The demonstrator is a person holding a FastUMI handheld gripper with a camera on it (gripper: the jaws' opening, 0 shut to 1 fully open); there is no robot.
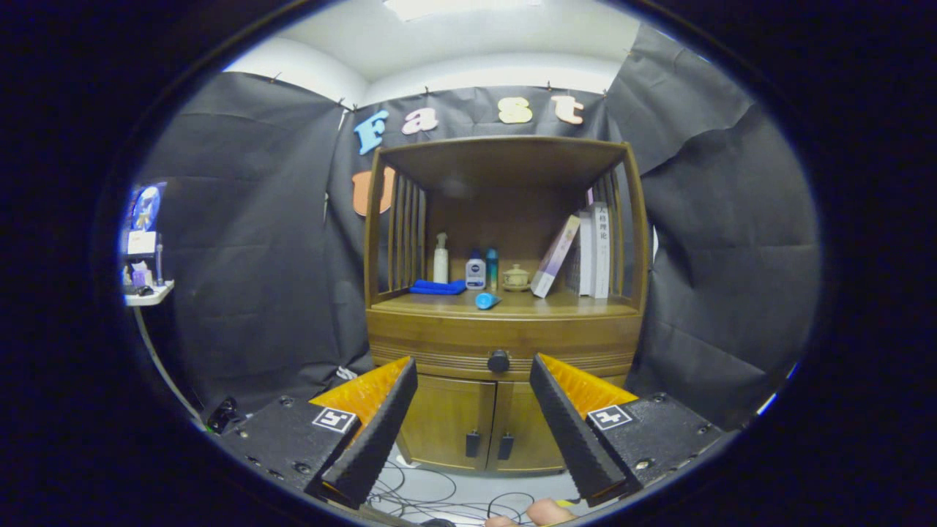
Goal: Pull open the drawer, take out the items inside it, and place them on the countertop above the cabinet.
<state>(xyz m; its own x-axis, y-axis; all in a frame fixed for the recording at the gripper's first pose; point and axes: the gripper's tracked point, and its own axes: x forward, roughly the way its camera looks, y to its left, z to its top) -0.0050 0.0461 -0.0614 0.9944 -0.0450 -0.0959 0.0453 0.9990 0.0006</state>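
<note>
The tool point(473, 366) gapes wide (holding nothing) before the drawer point(504, 342).

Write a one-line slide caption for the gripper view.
Open gripper faces the wooden cabinet, its fingers apart before the shut drawer's knob.

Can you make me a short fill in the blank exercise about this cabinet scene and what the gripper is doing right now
1. The gripper has its fingers ____, holding nothing.
2. The drawer with the round knob is ____.
3. The blue cloth lies on the countertop just in front of the white ____ bottle.
4. The books stand at the countertop's ____ end.

Missing words: open; closed; spray; right
</note>
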